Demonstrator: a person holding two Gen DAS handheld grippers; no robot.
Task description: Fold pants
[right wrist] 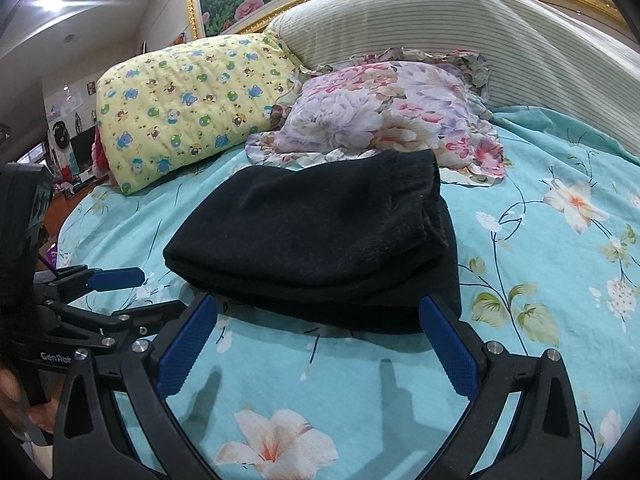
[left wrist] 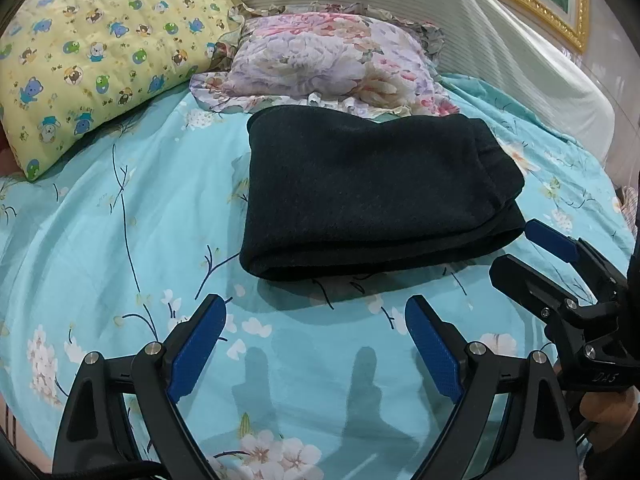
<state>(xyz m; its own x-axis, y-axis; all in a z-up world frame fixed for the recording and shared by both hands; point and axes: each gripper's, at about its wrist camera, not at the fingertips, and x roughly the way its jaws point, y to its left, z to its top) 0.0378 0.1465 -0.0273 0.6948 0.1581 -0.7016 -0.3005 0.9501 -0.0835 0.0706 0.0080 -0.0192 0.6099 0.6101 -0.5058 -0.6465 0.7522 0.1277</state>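
The left gripper (left wrist: 316, 312) stands spread wide with nothing between its pads, just short of the black pants (left wrist: 372, 192), which lie folded into a thick rectangle on the bed (left wrist: 120, 240). The right gripper (right wrist: 320, 312) is spread too, its right fingertip seemingly touching the fabric. Behind lie a yellow pillow (left wrist: 100, 60), a floral pillow (left wrist: 332, 56) and a striped headboard (right wrist: 460, 20).

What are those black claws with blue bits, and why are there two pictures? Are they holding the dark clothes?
Those claws are grabbing tools, one in each of a person's hands. Each has a small camera looking along its two fingers, so there are two pictures. One comes from the left gripper, the other from the right gripper. The blue bits are their grippy pads. Both grippers are open and hold nothing. The dark pants lie folded in a neat bundle on the blue flowery bedsheet. Behind them lie a yellow pillow with little bears and a flowery pillow. In each picture the other gripper peeks in from the side.
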